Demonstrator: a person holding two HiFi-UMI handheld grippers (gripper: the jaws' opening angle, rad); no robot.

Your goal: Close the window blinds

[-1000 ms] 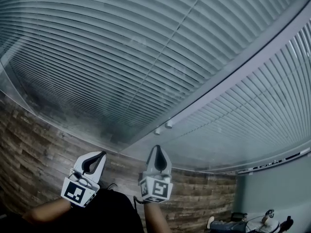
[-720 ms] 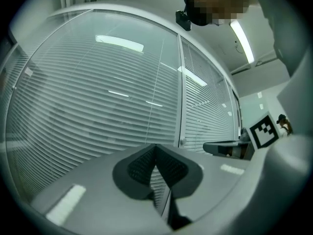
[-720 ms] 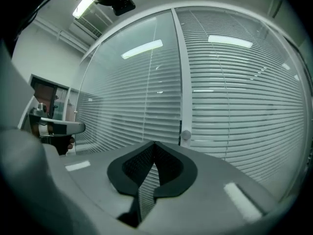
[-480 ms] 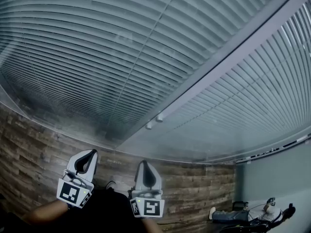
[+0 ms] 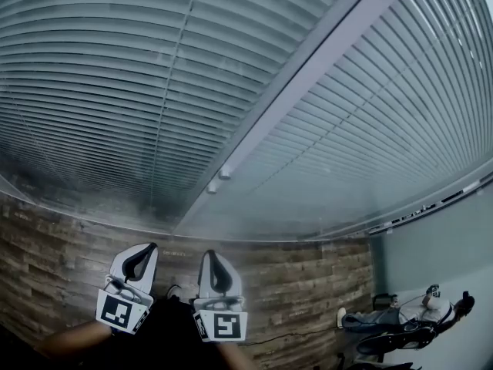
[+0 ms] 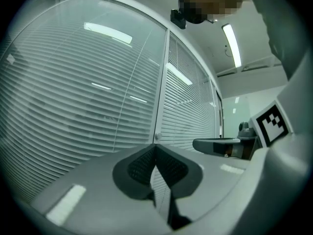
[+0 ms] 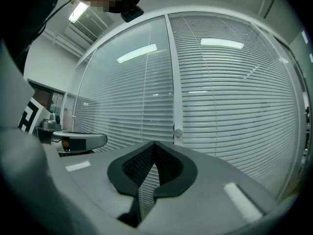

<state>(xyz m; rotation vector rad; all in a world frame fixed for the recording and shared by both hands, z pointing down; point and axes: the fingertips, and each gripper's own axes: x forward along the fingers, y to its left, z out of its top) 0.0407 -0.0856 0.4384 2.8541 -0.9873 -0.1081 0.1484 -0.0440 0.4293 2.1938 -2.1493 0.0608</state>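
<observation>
Before the window blinds (image 5: 108, 75), we hold our left gripper (image 5: 146, 247) and right gripper (image 5: 212, 253) side by side, each with jaws pressed together, clear of them.

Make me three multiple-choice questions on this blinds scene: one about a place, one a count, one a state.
1. Where are the small round knobs?
A. on the frame post between the blinds
B. on the floor
C. on a gripper

2. How many knobs show in the head view?
A. one
B. two
C. four

3. How are the right gripper's jaws?
A. wide apart
B. closed on a cord
C. closed, nothing between

Answers: 1 A, they sit on the post; 2 B, a pair side by side; 3 C, the pads meet with nothing held.
</observation>
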